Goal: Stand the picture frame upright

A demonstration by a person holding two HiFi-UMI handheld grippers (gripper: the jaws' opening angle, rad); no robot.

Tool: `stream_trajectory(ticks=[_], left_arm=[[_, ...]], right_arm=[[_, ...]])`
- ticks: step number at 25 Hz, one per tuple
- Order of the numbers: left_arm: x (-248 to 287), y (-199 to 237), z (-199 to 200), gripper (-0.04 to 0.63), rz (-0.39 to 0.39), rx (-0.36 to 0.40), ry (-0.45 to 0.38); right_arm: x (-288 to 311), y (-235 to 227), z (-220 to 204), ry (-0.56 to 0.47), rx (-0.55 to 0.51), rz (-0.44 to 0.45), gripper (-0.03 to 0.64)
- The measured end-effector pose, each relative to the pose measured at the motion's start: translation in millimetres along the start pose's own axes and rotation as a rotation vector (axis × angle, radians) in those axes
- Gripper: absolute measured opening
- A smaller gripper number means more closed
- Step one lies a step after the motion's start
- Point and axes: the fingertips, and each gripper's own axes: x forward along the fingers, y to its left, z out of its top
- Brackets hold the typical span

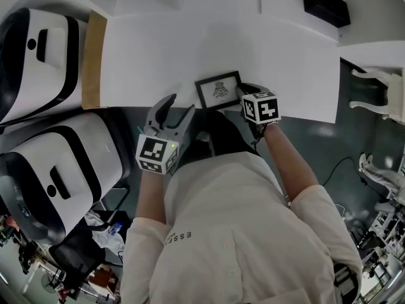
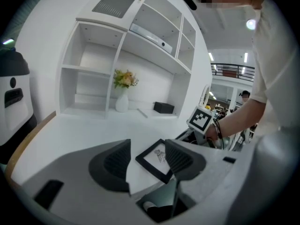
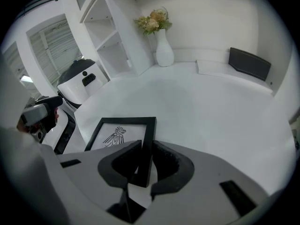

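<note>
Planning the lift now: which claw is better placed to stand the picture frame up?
Right. The right claw grips the picture frame by its edge; the left claw hangs open, short of it.

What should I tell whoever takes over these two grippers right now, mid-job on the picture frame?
Right gripper: shut on the right-hand rail of the picture frame.
Left gripper: open, empty, hovering at the near edge of the table, just left of the frame.
Frame: lying face up near the table's front edge.
Done: grip taken.
To do: tip the frame up and stand it, probably steadying with the left gripper.
</note>
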Motion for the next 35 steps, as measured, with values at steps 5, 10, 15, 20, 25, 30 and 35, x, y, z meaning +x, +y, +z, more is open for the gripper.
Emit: stream_trajectory(ticks=[5, 10, 15, 20, 25, 30, 35], left_arm=[[-11, -8, -27, 0.227, -0.036, -0.032, 0.039], [-4, -20, -53, 0.219, -0.054, -0.095, 0.092], [-1, -31, -83, 0.210, -0.116, -0.127, 0.149], [15, -55, -100, 0.206, -0.269, -0.321, 0.186], [32, -62, -110, 0.201, -0.324, -0.460, 0.221], [48, -67, -118, 0.199, -0.388, -0.701, 0.241], [63, -72, -114, 0.190, -0.473, -0.996, 0.219]], right_arm=[[-7, 11, -20, -0.010, 0.020, -0.021, 0.086], [-16, 7, -32, -0.022, 0.050, -0.039, 0.086], [-24, 12, -46, -0.032, 0.071, -0.059, 0.086], [-31, 7, -56, -0.040, 0.076, -0.072, 0.086], [-36, 4, -58, -0.049, 0.063, -0.089, 0.086], [-36, 2, -59, -0.055, 0.057, -0.087, 0.086], [-37, 1, -58, -0.053, 0.035, -0.077, 0.086]])
